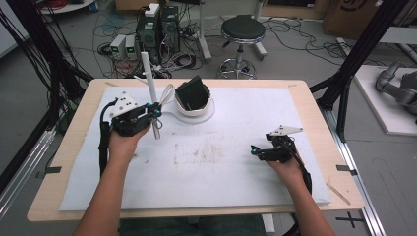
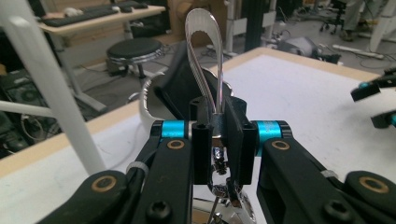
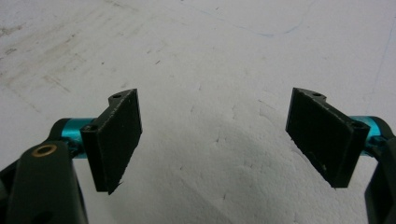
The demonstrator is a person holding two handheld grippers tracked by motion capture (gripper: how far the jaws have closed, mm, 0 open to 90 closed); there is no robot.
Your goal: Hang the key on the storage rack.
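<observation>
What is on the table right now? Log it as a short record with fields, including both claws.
left claw: shut on the tongs, held above the table
tongs: metal, looped end pointing away from the claw
right claw: open, nothing between its pads, low over the white mat
bowl: white, at the far side of the mat, a black sponge standing in it
white pole: upright, beside the left claw
mat: faint brownish stains near the middle

Grey floor (image 1: 295, 54), black stool (image 1: 242, 30), tangled cables (image 1: 182, 59)
</observation>
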